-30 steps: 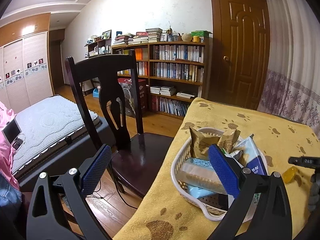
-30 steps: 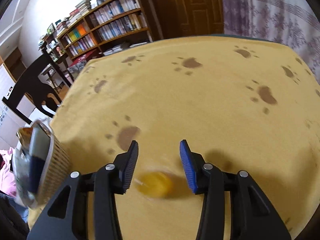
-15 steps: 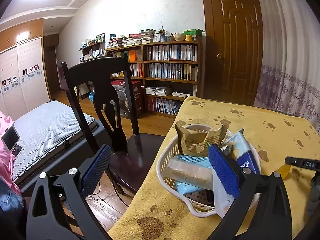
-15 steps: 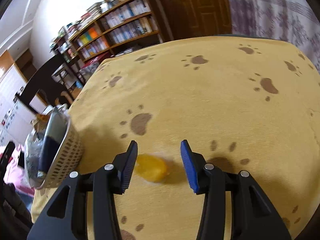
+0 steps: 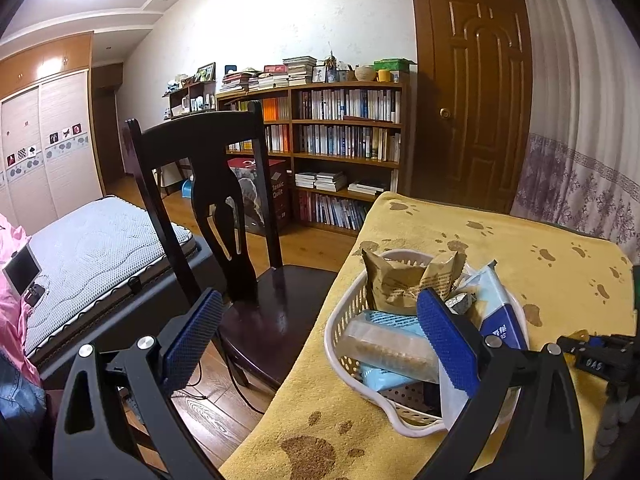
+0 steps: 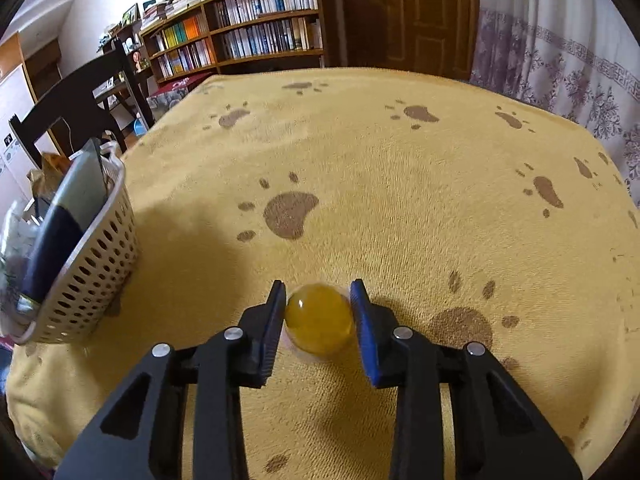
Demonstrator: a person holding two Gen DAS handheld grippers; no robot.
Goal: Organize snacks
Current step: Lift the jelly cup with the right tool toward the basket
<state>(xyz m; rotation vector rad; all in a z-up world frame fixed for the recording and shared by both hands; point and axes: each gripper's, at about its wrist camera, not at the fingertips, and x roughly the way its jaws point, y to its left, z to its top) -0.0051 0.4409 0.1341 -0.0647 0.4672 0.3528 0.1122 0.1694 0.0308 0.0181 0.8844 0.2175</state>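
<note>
A round, translucent yellow jelly snack (image 6: pixel 319 322) rests on the yellow paw-print tablecloth (image 6: pixel 400 152). My right gripper (image 6: pixel 319 300) is shut on it, with a blue pad pressed against each side. A white perforated basket (image 6: pixel 96 264) stands to its left, filled with several wrapped snacks: brown packets (image 5: pixel 400 284), a clear biscuit sleeve (image 5: pixel 384 346) and a blue-and-white pack (image 5: pixel 498 312). My left gripper (image 5: pixel 318 320) hangs open over the table's left edge, its right finger in front of the basket (image 5: pixel 344 320), holding nothing. The right gripper (image 5: pixel 596 354) shows at the far right of the left wrist view.
A dark wooden chair (image 5: pixel 224 208) stands close against the table's left side, with a bed (image 5: pixel 92 248) beyond it. Bookshelves (image 5: pixel 344 136), a door (image 5: pixel 472 92) and a curtain (image 6: pixel 560 40) lie behind the table. Bare cloth stretches ahead and to the right of the snack.
My right gripper has moved forward around the yellow snack and shut on it; it was open before. The left gripper's view has drifted slightly, with the basket now a little nearer.
</note>
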